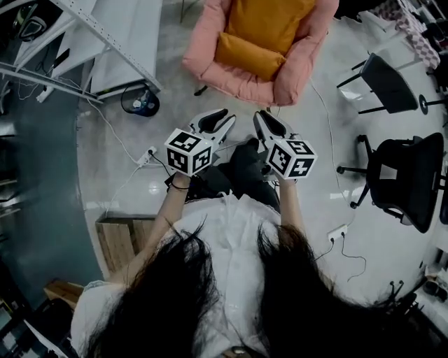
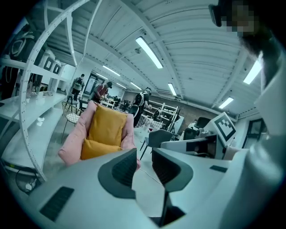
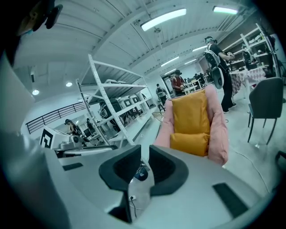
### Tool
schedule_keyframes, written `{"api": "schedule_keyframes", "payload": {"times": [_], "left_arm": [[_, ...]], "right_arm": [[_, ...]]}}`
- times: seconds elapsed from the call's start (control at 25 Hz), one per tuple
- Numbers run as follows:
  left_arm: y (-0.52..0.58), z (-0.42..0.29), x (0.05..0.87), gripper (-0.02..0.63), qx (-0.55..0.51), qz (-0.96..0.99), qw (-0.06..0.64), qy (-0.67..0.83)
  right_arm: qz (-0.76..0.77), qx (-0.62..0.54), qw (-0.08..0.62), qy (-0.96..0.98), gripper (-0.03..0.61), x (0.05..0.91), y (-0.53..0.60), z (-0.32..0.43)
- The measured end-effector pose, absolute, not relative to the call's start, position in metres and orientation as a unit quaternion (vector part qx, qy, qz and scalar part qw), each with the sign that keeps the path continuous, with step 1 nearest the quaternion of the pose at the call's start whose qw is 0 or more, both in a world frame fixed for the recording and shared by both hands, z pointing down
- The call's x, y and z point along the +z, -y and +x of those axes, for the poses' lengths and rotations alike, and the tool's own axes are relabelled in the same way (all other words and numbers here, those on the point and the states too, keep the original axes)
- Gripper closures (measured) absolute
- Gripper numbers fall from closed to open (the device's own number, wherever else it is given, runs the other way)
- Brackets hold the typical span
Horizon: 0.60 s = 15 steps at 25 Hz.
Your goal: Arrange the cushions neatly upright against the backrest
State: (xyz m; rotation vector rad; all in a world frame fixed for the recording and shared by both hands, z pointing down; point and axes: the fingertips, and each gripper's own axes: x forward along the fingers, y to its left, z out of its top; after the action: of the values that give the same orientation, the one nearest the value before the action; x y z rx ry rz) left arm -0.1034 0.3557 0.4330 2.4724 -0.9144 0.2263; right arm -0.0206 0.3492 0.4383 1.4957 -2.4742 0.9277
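**Both grippers empty, well short of the armchair**

Find pink armchair [image 1: 203, 50] [image 2: 73, 144] [image 3: 220, 129] on the floor [image 1: 329, 140] ahead of the person, well apart from both grippers. See large mustard cushion [image 1: 269, 21] [image 2: 107, 125] [image 3: 191, 115] upright against the backrest. See small mustard cushion [image 1: 250, 56] [image 2: 99, 149] [image 3: 189, 143] on the seat just in front, touching the large one, long side across the chair; cannot tell whether lying flat or leaning.

Log left gripper [image 1: 225, 119] [image 2: 144, 163] and right gripper [image 1: 264, 120] [image 3: 144, 163] side by side over the floor, both aimed toward the armchair. Read left fingers [image 2: 123, 167] as slightly spread, with only floor between them. Read right fingers [image 3: 167, 167] as parted by a narrower slit, pinching nothing, with floor and a cable showing through.

Note white shelving rack [image 1: 105, 35] [image 3: 116, 103] left of the armchair, grey chair [image 1: 388, 84] and black office chair [image 1: 409, 178] at right, power strip [image 1: 149, 154] on the floor near the left gripper. Note people standing far off in both gripper views.
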Motion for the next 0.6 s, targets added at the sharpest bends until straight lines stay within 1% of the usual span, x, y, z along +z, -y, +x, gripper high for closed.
{"api": "schedule_keyframes", "payload": {"times": [0.6], "left_arm": [[-0.408,-0.103,0.424,0.495,0.072,0.91,0.236,0.333]], "right_arm": [[0.455,0.284,0.088,0.839,0.511,0.429,-0.406,-0.044]]}}
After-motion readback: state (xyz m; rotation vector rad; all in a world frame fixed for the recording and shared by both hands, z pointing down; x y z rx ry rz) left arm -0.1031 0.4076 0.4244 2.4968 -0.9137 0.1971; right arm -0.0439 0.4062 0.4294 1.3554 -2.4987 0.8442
